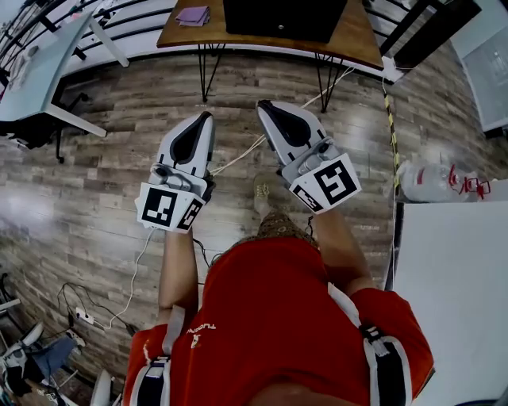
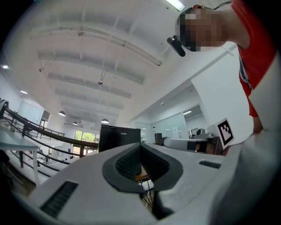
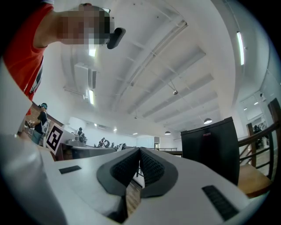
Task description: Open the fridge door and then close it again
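A small black fridge (image 1: 284, 17) stands on a wooden table (image 1: 361, 41) ahead of me, its door closed; it also shows as a black box (image 2: 118, 137) in the left gripper view and a black fridge (image 3: 210, 143) in the right gripper view. My left gripper (image 1: 206, 117) and right gripper (image 1: 263, 105) hang side by side over the wood floor, short of the table. Both are shut with nothing between the jaws: left gripper (image 2: 140, 146), right gripper (image 3: 139, 150).
The table stands on thin black hairpin legs (image 1: 205, 73). A purple item (image 1: 193, 15) lies on its left end. A light desk (image 1: 40, 67) stands at left, a white surface (image 1: 452, 277) and a plastic bottle (image 1: 425, 179) at right. Cables (image 1: 131, 285) trail on the floor.
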